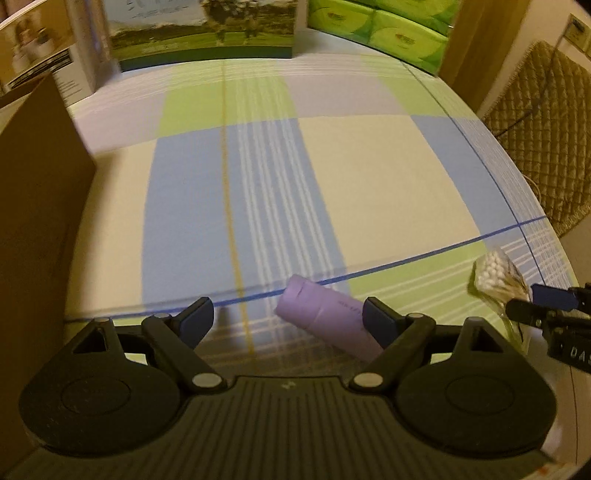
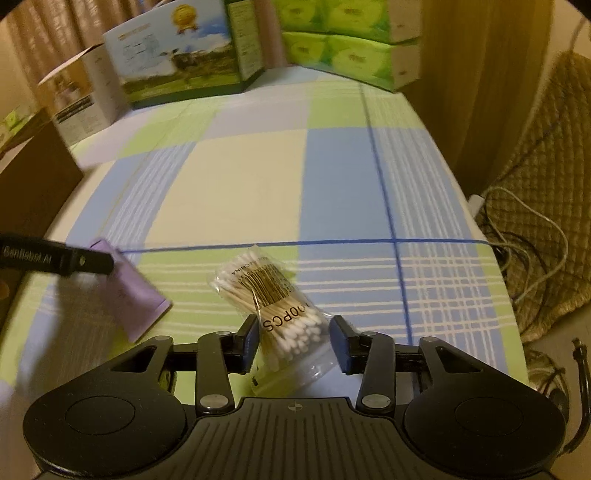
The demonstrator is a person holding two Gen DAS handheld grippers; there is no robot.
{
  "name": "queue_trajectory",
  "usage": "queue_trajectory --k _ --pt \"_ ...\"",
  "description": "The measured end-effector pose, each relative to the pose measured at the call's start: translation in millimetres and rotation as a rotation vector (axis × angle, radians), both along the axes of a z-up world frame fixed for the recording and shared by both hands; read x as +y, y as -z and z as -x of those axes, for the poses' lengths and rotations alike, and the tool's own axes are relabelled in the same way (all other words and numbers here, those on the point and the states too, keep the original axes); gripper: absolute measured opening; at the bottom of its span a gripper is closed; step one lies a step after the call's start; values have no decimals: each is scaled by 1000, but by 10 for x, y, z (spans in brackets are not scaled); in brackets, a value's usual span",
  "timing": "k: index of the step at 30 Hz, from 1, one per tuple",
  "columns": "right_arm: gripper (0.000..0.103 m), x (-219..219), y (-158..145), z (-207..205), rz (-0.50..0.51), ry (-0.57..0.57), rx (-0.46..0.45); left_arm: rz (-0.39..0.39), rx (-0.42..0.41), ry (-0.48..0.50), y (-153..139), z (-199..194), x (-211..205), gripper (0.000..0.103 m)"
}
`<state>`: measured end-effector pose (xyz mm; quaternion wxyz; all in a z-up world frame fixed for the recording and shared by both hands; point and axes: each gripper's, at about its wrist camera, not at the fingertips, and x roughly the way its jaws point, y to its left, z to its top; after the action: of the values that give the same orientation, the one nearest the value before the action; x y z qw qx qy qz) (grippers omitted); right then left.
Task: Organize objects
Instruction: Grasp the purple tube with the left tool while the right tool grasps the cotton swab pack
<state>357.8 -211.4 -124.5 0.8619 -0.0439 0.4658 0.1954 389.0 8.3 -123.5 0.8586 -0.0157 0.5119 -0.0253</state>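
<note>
A purple tube (image 1: pixel 325 317) lies on the checked tablecloth (image 1: pixel 369 177), tilted across the view. My left gripper (image 1: pixel 288 317) stands wide open around it; the tube rests by the right finger and well apart from the left one. A clear bag of cotton swabs (image 2: pixel 258 284) lies on the cloth between the fingers of my right gripper (image 2: pixel 295 341). The jaws stand apart and a gap shows beside the right pad, so the bag is not pinched. In the right wrist view the purple tube (image 2: pixel 136 295) sits left of the bag, under one left gripper finger (image 2: pixel 85 260).
A landscape-printed box (image 1: pixel 207 33) and green tissue packs (image 1: pixel 388 33) line the far edge. A brown cardboard box (image 1: pixel 37 221) stands at the left beside a white box (image 2: pixel 85 99). Off the right edge are a quilted cover (image 1: pixel 546 129) and cables (image 2: pixel 524 236).
</note>
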Motion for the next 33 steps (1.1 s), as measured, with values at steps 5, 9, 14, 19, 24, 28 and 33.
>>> queue_trajectory --k 5,9,14,19,24,28,33 --pt "61 36 2 1 22 -20 -27 68 51 -118 -14 21 -44 81" --pt "62 11 13 -38 9 -7 -32 109 57 -210 15 -13 -159 81" --pt "62 13 10 -61 6 -23 -48 53 28 -146 95 -26 -350 63" --pt "62 45 17 -57 -2 -52 -50 0 -14 -14 110 51 -377 44" --pt "63 125 71 -76 11 -109 -51 -14 -15 84 117 126 -249 38" --pt "61 186 170 -120 46 -134 -67 -26 -8 78 127 89 -186 37" --pt "27 288 169 -90 56 -190 -75 -28 -13 87 127 152 -172 29"
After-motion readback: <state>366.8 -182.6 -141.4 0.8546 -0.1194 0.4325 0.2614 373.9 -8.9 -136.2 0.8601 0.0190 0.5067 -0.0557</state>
